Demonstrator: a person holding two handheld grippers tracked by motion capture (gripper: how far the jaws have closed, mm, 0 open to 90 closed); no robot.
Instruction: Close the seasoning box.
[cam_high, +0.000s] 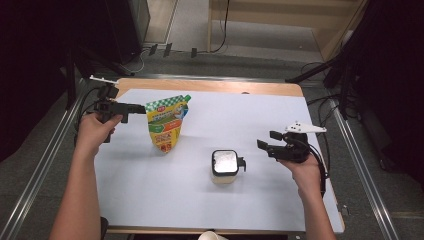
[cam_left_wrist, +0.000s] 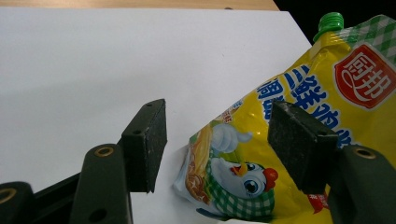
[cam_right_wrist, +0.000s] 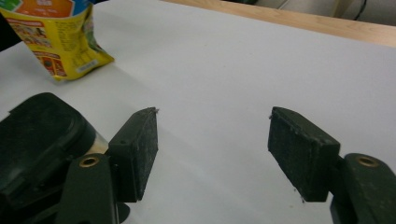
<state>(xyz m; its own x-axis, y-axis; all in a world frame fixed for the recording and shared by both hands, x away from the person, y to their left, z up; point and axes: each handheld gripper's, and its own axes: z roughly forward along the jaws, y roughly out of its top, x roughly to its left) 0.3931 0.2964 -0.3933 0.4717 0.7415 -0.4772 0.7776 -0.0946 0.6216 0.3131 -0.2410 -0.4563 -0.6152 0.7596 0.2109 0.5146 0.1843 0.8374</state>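
Seasoning pouch (cam_high: 167, 122): yellow, green cap (cam_left_wrist: 329, 22), standing upright on the white sheet (cam_high: 250, 125) toward the desk's (cam_high: 210, 86) far left; lower edge cut off in the left gripper view, print too small to read from above

Left gripper (cam_high: 131, 111): level at the pouch's upper edge; fingers (cam_left_wrist: 147, 142) apart, whether either touches the pouch cannot be told

Jar (cam_high: 225, 165): black flip lid, mid-desk; contents hidden under glare

Right gripper (cam_high: 267, 141): just right of the jar, fingers (cam_right_wrist: 301, 151) apart over bare sheet; jar partly cut off at frame edge
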